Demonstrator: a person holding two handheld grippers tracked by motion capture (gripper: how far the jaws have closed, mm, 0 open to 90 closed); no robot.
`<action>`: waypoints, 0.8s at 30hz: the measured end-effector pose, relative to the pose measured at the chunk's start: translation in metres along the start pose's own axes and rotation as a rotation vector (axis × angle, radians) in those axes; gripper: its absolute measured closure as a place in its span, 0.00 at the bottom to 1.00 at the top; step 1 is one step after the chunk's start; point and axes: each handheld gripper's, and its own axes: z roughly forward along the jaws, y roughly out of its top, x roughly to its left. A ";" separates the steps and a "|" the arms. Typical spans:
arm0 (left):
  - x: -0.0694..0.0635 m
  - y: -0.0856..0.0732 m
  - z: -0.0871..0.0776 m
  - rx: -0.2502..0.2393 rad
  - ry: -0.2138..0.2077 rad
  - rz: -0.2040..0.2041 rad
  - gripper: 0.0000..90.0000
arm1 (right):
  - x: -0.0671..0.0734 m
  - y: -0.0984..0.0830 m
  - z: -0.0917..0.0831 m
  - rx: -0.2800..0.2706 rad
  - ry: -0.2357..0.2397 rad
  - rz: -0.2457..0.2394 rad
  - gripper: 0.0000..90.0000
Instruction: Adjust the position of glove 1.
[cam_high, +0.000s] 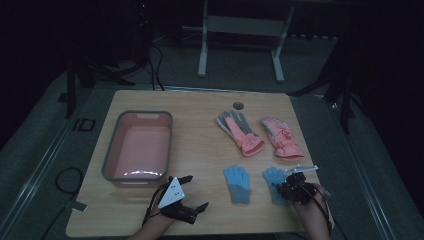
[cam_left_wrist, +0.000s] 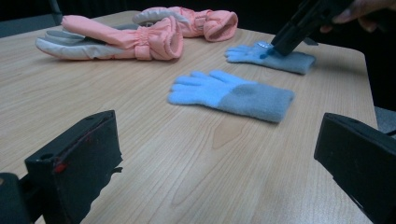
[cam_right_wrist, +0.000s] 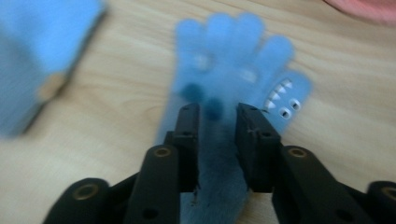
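Two small blue knit gloves lie at the front right of the wooden table (cam_high: 200, 145). My right gripper (cam_high: 283, 188) has its tips pressed down on the right blue glove (cam_high: 270, 175), which has a toothed face on its thumb. In the right gripper view the jaws (cam_right_wrist: 217, 109) stand close together with the glove's fabric (cam_right_wrist: 233, 51) between them. The left blue glove (cam_high: 237, 183) lies flat and untouched. My left gripper (cam_high: 198, 191) hovers open near the front edge, with nothing between its jaws (cam_left_wrist: 217, 140), and looks toward the gloves (cam_left_wrist: 231, 93).
A pink basin with a grey rim (cam_high: 111, 145) stands empty at the left. Two pink padded gloves (cam_high: 240, 131) (cam_high: 281, 137) lie behind the blue ones. A small round grommet (cam_high: 238, 105) sits near the far edge. Dark floor and a stand's legs lie beyond.
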 end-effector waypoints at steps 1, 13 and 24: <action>0.000 0.000 0.000 0.000 0.000 0.000 0.01 | -0.001 0.002 -0.002 0.007 0.007 -0.032 0.75; 0.000 0.000 0.000 0.000 0.001 -0.006 0.01 | -0.012 0.013 0.005 0.046 0.068 -0.235 0.68; 0.001 0.000 0.000 0.001 0.001 -0.008 0.01 | -0.020 0.010 0.017 0.068 0.095 -0.189 0.82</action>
